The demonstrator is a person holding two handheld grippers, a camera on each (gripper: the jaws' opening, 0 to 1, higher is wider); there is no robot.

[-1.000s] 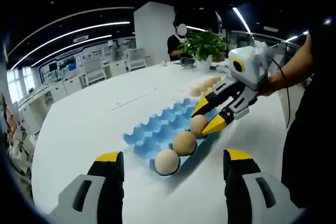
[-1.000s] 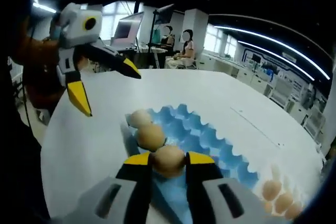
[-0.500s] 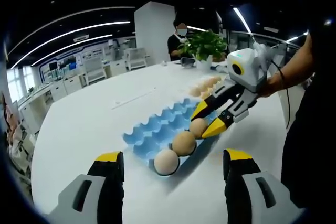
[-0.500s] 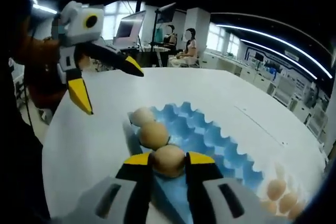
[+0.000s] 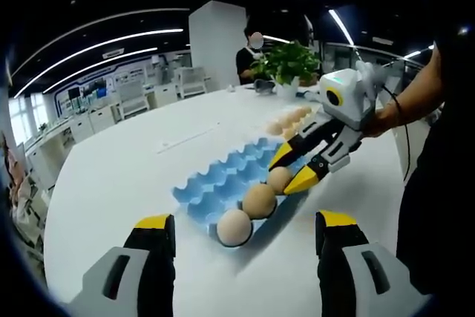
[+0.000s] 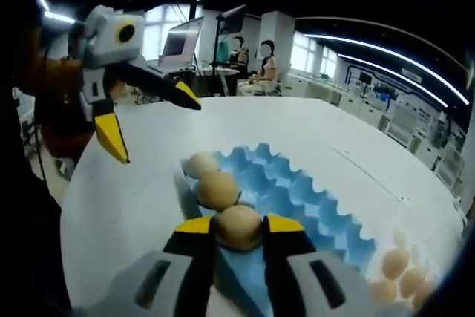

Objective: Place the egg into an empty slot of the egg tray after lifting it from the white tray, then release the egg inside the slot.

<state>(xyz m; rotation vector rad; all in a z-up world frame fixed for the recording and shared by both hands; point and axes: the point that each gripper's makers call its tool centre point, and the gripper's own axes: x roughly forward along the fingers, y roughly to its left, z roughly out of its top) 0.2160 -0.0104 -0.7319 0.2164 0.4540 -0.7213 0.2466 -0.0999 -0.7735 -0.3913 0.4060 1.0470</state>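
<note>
On the white table lies a blue egg tray [image 5: 223,180] [image 6: 304,198]. Two brown eggs [image 5: 234,228] [image 5: 260,200] sit in its near row. My right gripper [image 6: 239,225] [image 5: 292,171] is shut on a third egg [image 6: 237,222] [image 5: 279,179], low over the slot beside those two eggs [image 6: 217,189]; I cannot tell whether it rests in the slot. My left gripper [image 5: 245,220] [image 6: 148,118] hangs open above the table near the tray's end, holding nothing. Several more eggs lie on the white tray [image 5: 303,125], also in the right gripper view [image 6: 397,269].
A potted plant [image 5: 289,63] stands at the table's far end with a person [image 5: 252,57] behind it. A sleeved arm [image 5: 419,90] holds my right gripper. People sit at desks [image 6: 263,64] beyond the table. Bare tabletop [image 5: 126,168] stretches left of the blue tray.
Hardly anything differs. My right gripper stays shut on the egg at the same slot, with only a slight drift of both views. The left gripper stays open.
</note>
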